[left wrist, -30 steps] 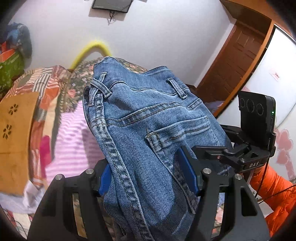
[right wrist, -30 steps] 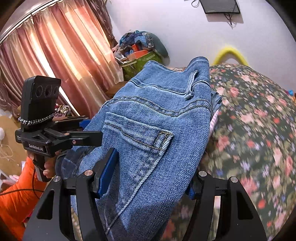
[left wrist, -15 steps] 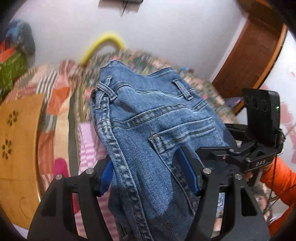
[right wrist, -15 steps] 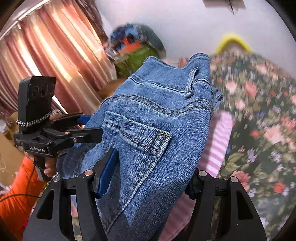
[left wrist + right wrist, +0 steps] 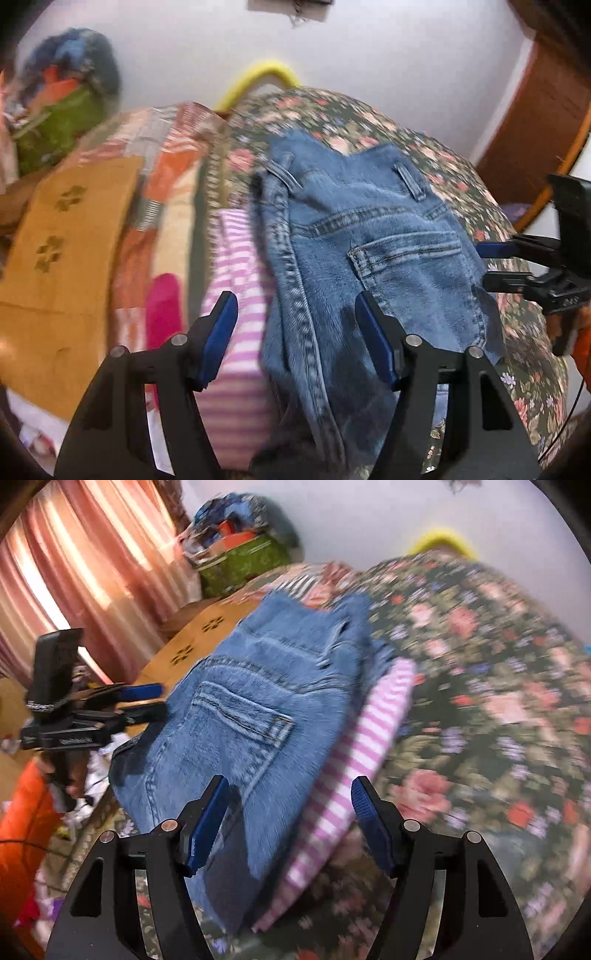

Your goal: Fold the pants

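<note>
Left wrist view: left gripper (image 5: pixel 295 317) jaws stand apart, gripping nothing; jeans (image 5: pixel 369 251) lie partly between them, on a striped cloth (image 5: pixel 236 280) over the floral cover (image 5: pixel 524 325). Right gripper (image 5: pixel 290 801) jaws are opening; jeans edge between them, pads (image 5: pixel 369 812) not pressing.

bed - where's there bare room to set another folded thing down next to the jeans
Most open: the floral bedspread beyond the pink striped cloth, on the side away from the jeans. Crowded on the other side: the patchwork blanket and wooden board border the jeans there, with clutter piled by the wall.
</note>
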### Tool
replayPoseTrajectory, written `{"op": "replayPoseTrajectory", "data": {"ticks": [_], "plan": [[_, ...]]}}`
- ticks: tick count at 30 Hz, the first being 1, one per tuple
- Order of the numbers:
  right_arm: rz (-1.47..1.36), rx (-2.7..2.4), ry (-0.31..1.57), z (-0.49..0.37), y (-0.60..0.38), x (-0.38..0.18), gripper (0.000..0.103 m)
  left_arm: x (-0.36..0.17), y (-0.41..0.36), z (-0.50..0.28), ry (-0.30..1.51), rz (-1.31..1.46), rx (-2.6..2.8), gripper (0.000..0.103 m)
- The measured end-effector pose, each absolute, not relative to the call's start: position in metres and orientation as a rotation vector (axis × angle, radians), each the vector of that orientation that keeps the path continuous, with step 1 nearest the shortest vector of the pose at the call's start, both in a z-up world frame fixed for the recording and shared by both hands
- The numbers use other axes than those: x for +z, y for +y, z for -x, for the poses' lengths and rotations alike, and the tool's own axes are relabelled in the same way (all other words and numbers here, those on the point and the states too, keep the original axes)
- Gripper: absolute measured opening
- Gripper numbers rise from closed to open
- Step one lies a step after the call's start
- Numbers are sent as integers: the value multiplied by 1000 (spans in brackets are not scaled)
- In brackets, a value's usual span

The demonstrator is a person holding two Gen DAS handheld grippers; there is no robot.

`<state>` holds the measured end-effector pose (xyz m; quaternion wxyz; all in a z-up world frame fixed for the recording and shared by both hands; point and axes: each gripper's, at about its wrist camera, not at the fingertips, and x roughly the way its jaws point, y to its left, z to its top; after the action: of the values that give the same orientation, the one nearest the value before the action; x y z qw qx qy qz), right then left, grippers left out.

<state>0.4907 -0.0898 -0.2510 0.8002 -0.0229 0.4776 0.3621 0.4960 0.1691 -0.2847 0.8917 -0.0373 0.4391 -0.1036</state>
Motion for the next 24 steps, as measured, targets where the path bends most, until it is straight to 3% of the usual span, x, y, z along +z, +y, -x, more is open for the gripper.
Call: {"op": "replayPoseTrajectory", "data": {"ticks": [10, 16, 21, 24], "plan": [[9, 779, 789, -415, -132, -131, 68, -177, 136, -401, 741, 147, -167, 66], [7, 772, 524, -330, -153, -38, 71, -94, 93, -316, 545, 111, -144, 66], [-15, 763, 388, -269, -168, 0, 71, -43, 62, -239, 365, 80, -120, 67], [-30, 761, 347, -248, -174, 10, 72, -17, 42, -188, 267, 62, -103, 73]]}}
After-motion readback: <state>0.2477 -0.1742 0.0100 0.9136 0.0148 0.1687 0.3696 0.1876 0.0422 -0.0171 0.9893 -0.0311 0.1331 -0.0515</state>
